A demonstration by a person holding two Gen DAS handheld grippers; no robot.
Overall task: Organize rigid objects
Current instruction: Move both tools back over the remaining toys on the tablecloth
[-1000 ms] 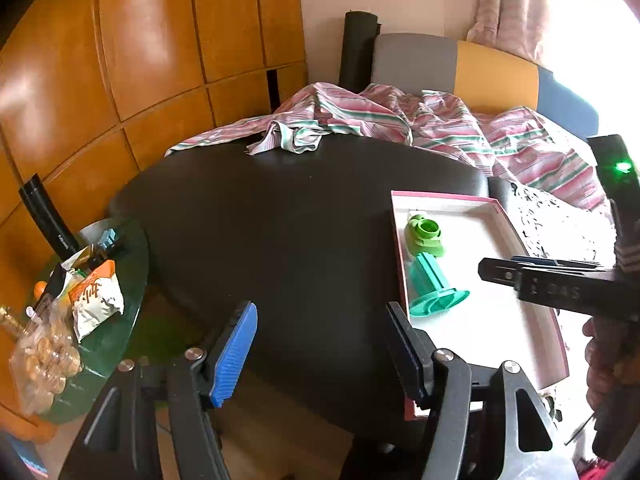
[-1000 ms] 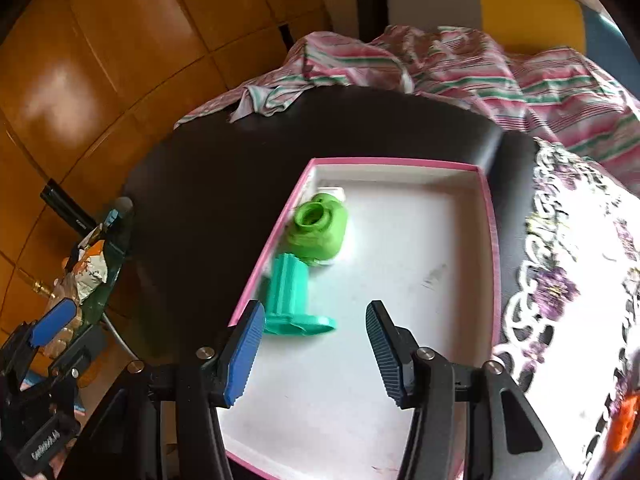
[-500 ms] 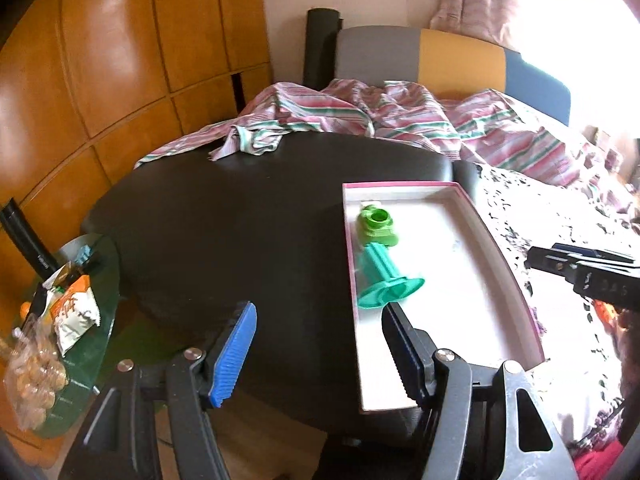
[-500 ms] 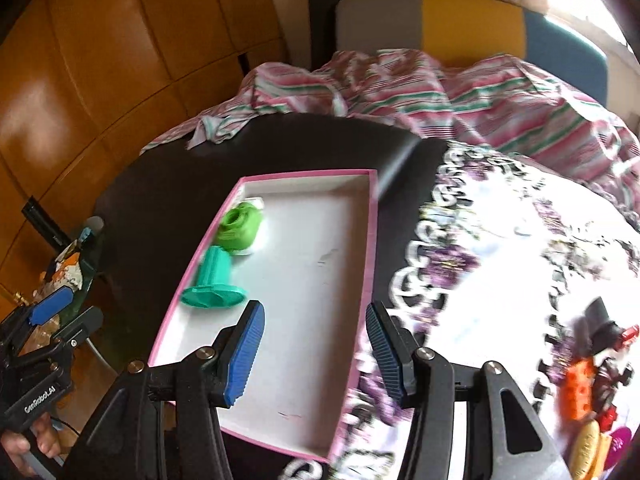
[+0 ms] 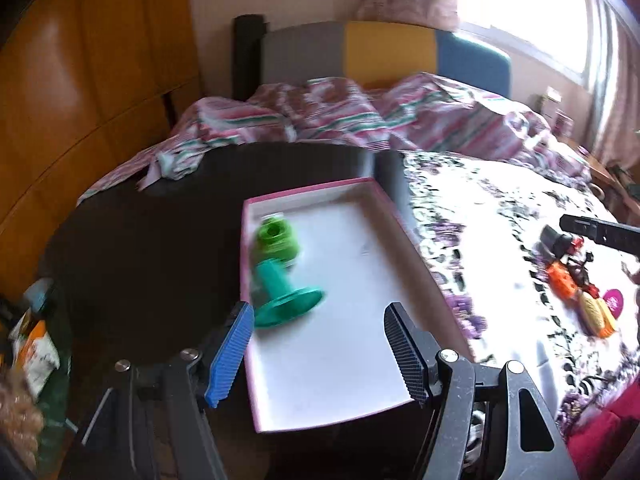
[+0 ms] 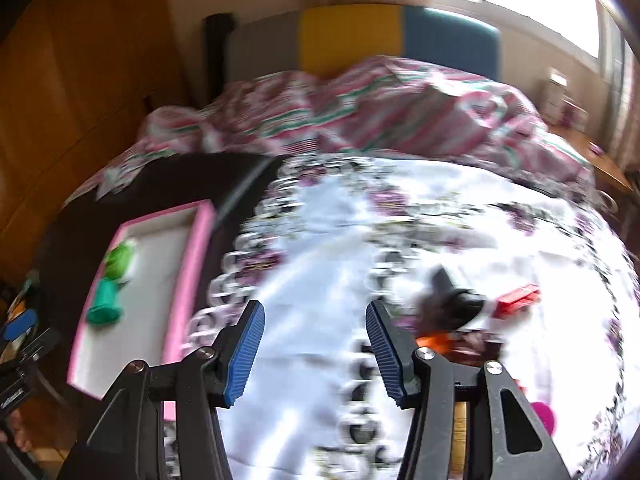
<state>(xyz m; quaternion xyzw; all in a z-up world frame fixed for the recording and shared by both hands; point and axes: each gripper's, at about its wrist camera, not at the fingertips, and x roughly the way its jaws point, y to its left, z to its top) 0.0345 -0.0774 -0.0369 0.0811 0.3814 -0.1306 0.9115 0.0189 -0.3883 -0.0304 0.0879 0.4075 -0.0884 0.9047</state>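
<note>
- Swung rightward since a second ago, both views: pink-rimmed tray (image 5: 404, 232) now left of centre, flower-print cloth (image 5: 492, 216) and a cluster of small toys now in sight.
- Left wrist view: left claw (image 5: 318, 350) spread wide and empty, blue pad (image 5: 230, 354) and black pad (image 5: 406, 354) hovering over the near end of the tray.
- Seen inside the tray, along its left wall: a light green round piece (image 5: 276, 238) and just in front of it a teal flanged piece (image 5: 286, 298), lying on its side, the two touching or nearly so.
- Tray resting on the dark table (image 5: 152, 240), beside the cloth's edge.
- Far right on the cloth: an orange toy (image 5: 562, 284), a yellow toy (image 5: 596, 312), a magenta disc (image 5: 614, 300) and a black piece (image 5: 554, 238), close together; tip of the right claw's frame above them.
- Striped bedding (image 5: 360, 120) heaped behind the table, below a grey, yellow and blue headboard (image 5: 388, 52).
- Right wrist view, heavily blurred: right claw (image 6: 314, 350) wide apart and empty, over the cloth (image 6: 360, 232).
- Just right of the claw: a black object (image 6: 452, 304), a red block (image 6: 518, 296) and something orange (image 6: 434, 338), shapes hard to tell.
- Tray (image 6: 192, 264) well off to the left, green piece (image 6: 118, 260) and teal piece (image 6: 104, 304) inside.
</note>
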